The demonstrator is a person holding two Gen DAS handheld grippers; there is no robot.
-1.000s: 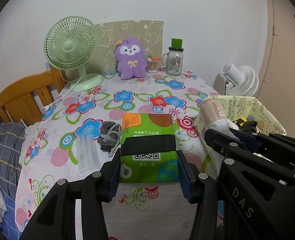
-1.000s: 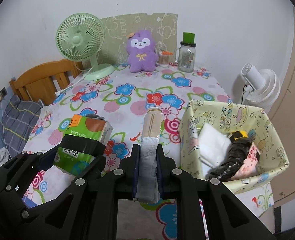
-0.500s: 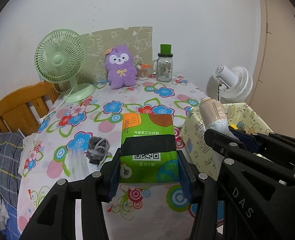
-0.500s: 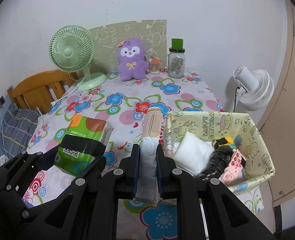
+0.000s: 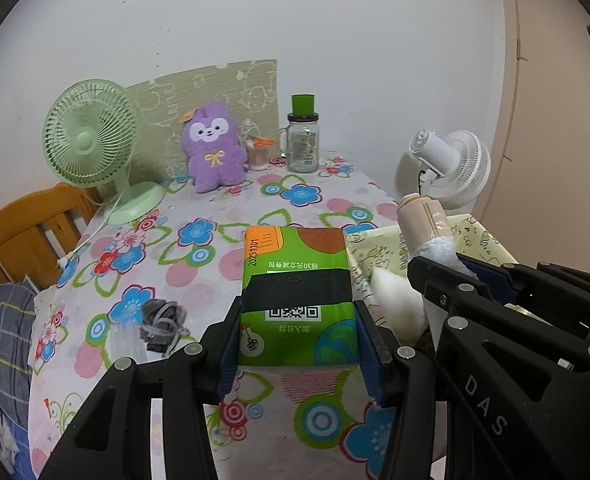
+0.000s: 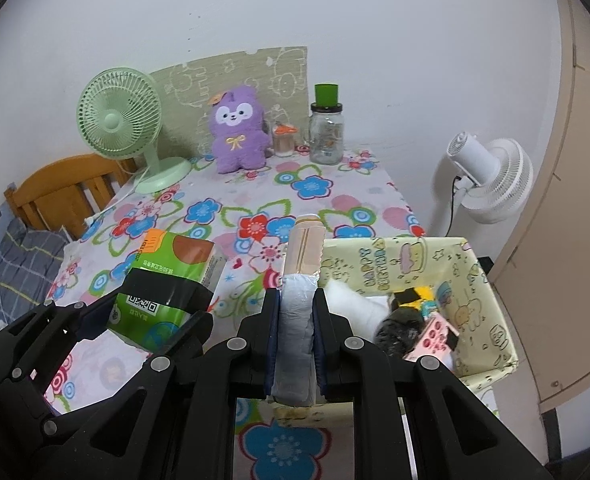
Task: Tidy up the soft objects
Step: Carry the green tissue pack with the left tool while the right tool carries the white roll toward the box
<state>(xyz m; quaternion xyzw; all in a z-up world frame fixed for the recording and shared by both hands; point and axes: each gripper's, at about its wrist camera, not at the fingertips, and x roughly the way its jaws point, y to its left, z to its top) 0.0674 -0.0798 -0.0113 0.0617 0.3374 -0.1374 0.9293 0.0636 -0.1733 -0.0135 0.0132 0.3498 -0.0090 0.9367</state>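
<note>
My left gripper point(image 5: 297, 344) is shut on a green tissue pack point(image 5: 297, 296) and holds it above the flowered table, beside the left wall of the yellow box point(image 5: 365, 246). The pack also shows in the right wrist view point(image 6: 167, 284). My right gripper point(image 6: 295, 316) is shut on a flat grey-white soft pack with a beige end point(image 6: 301, 276), held at the left edge of the yellow box point(image 6: 491, 280). The box holds a white pad point(image 6: 351, 304), a black bundle point(image 6: 399, 328) and a pink item point(image 6: 433, 338). A purple plush toy point(image 6: 237, 134) sits at the back.
A green desk fan point(image 6: 121, 120), a glass jar with a green lid point(image 6: 326, 128) and a small cup point(image 6: 284, 140) stand at the table's back. A grey cord bundle point(image 5: 161, 320) lies on the cloth. A wooden chair point(image 6: 61, 192) is left, a white fan point(image 6: 487, 176) right.
Both grippers have risen and pulled back to the right with their loads. The yellow box now lies closer under them and the table looks farther away.
</note>
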